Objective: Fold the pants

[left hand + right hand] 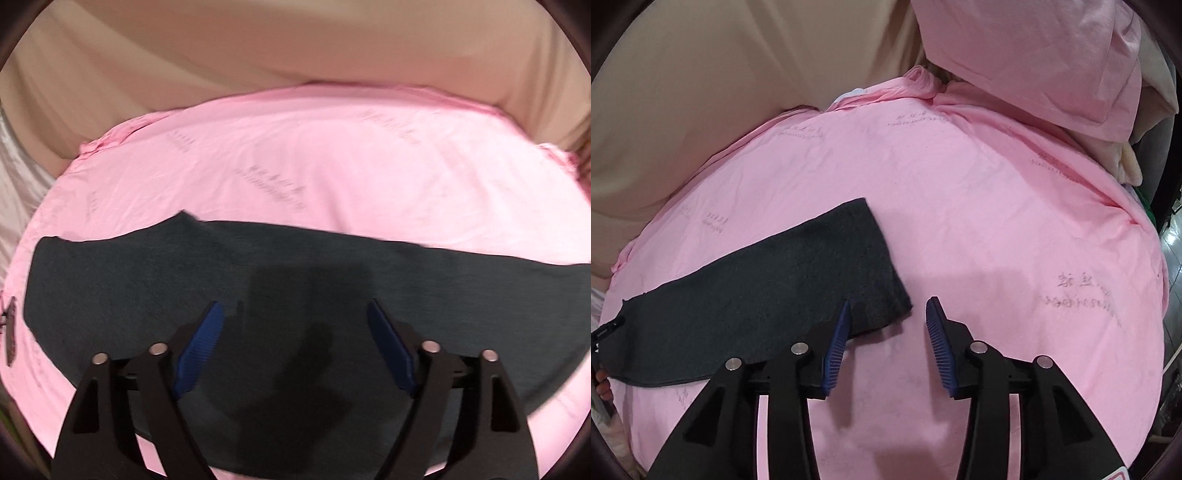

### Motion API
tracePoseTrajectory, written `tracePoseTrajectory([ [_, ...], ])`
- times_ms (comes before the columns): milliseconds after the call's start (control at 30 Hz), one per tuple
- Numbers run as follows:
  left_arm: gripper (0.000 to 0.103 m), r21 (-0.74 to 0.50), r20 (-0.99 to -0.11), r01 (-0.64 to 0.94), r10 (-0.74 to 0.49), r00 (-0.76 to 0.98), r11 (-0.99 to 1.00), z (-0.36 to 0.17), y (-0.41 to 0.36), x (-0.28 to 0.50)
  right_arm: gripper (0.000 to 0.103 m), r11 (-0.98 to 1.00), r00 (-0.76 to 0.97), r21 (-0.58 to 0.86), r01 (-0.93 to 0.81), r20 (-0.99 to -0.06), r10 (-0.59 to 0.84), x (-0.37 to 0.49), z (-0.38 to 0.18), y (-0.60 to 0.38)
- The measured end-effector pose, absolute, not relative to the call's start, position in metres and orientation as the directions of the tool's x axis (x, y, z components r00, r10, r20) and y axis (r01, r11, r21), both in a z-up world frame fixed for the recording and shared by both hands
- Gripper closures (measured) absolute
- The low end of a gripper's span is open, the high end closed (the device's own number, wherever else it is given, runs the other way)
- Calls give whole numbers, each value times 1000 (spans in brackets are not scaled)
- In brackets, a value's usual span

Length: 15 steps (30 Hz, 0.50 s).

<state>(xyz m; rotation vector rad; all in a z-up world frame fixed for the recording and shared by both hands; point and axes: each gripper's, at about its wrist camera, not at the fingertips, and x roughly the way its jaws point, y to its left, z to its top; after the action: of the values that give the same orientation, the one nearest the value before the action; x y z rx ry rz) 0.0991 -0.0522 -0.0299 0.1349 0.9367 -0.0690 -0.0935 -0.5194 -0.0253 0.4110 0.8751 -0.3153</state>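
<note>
Pants (258, 280) flat on pink sheet (332, 166); beige fabric (258, 44) behind.

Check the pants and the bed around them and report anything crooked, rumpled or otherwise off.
Little stands out. The dark pants lie flat as a long band on the pink sheet. Their far edge is uneven, with one small peak. The sheet is lightly creased. Both grippers, left and right, are open and hold nothing.

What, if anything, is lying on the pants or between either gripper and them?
Nothing visible. The dark pants lie flat on the pink sheet with no object on them. The left gripper hangs open over the cloth; the right gripper is open by the leg end, nothing between.
</note>
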Motion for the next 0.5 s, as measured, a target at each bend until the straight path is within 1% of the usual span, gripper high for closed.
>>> tracePoseTrajectory([
  [67,16,61,-799,164,-50,599,985,-25,-68,85,45,878,585,196,436,-804,-111,-85,-32,-517],
  [133,15,52,-796,213,-88,599,976,-24,-84,74,43,877,568,178,446,-814,-124,-73,-44,-520],
  [233,15,21,-808,280,-148,570,960,-30,-111,63,30,885,575,164,436,-807,-133,-68,-47,-513],
  [300,15,-4,-815,326,-192,547,945,-36,-130,57,29,889,564,131,439,-810,-159,-65,-48,-507],
  [333,15,2,-817,337,-193,543,941,-40,-137,58,30,889,567,131,439,-808,-162,-64,-48,-506],
  [400,15,26,-826,337,-170,538,941,-51,-150,60,48,886,581,147,439,-799,-156,-64,-46,-507],
  [433,15,25,-833,337,-167,528,941,-57,-155,61,64,881,582,152,448,-798,-159,-65,-45,-509],
  [467,15,20,-848,328,-158,507,945,-65,-158,65,84,869,598,209,448,-793,-118,-67,-45,-514],
  [500,15,4,-862,317,-158,482,948,-73,-157,70,88,855,614,264,446,-786,-77,-69,-43,-518],
])
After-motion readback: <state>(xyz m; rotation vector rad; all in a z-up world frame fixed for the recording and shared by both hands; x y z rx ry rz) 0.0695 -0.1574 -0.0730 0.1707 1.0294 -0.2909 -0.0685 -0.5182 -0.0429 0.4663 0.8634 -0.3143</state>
